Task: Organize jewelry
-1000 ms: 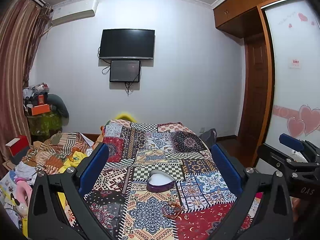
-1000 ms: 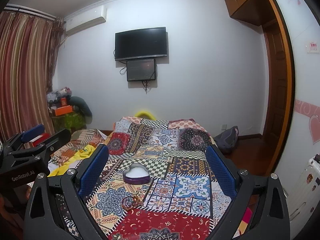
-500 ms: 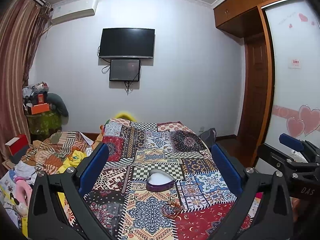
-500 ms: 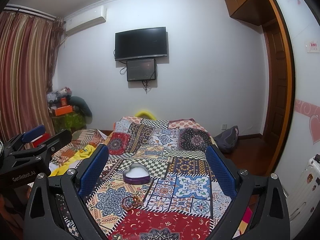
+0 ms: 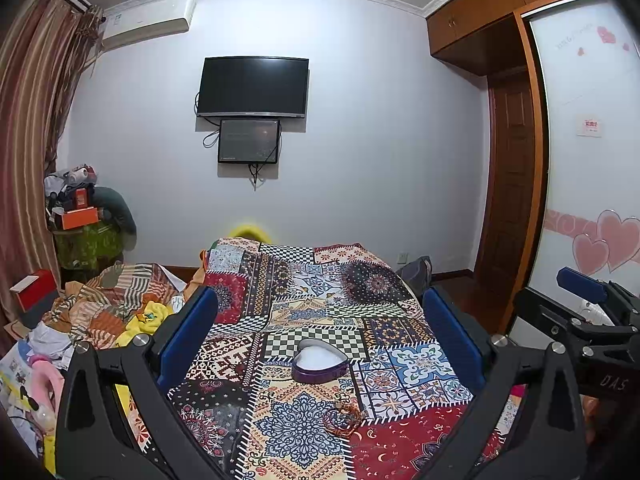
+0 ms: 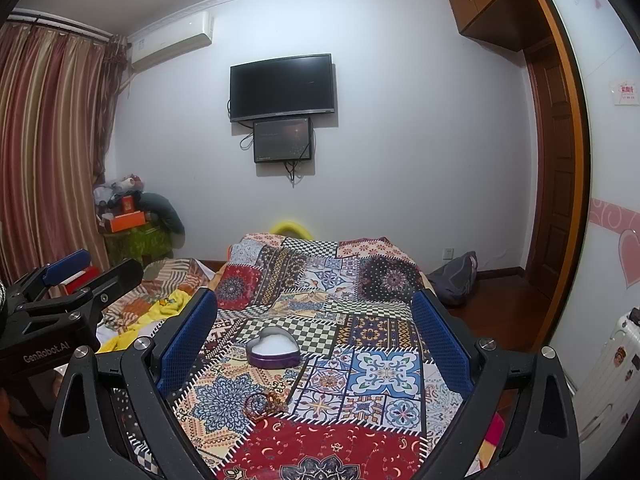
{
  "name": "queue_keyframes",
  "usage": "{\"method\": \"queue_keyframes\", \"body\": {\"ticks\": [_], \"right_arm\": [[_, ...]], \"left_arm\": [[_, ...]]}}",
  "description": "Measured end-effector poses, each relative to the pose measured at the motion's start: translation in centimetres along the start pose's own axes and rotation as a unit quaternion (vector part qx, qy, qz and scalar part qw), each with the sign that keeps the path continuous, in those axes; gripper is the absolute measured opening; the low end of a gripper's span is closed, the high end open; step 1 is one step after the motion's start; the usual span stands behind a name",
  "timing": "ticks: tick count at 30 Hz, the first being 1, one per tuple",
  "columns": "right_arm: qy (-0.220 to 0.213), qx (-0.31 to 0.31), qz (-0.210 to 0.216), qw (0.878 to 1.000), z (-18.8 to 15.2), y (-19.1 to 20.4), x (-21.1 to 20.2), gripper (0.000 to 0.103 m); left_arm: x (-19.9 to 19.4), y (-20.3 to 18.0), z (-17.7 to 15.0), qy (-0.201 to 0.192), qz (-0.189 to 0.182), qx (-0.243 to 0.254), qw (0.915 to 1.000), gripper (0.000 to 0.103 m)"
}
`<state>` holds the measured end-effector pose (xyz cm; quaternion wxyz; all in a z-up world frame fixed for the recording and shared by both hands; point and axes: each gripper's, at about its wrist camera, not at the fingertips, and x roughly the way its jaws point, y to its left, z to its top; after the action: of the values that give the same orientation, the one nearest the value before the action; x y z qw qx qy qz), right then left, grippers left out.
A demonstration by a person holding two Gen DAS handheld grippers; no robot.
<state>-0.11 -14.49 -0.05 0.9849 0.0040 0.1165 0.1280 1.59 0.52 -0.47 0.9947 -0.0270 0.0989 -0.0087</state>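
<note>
A purple heart-shaped box with a white inside sits open on the patchwork bedspread; it also shows in the right wrist view. A small heap of bracelets lies nearer to me, also seen in the right wrist view. My left gripper is open and empty, held above the bed short of the jewelry. My right gripper is open and empty too. Each gripper shows at the edge of the other's view.
A pile of clothes lies left of the bed. A stack of boxes and bags stands by the curtain. A dark bag sits on the floor at the right. A TV hangs on the far wall.
</note>
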Motion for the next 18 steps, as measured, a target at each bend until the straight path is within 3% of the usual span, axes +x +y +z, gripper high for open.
{"method": "queue_keyframes", "body": {"ticks": [18], "right_arm": [[0.005, 0.001, 0.001, 1.0, -0.17, -0.33, 0.13, 0.097]], "left_arm": [[0.18, -0.03, -0.36, 0.001, 0.001, 0.0, 1.0, 0.103]]}}
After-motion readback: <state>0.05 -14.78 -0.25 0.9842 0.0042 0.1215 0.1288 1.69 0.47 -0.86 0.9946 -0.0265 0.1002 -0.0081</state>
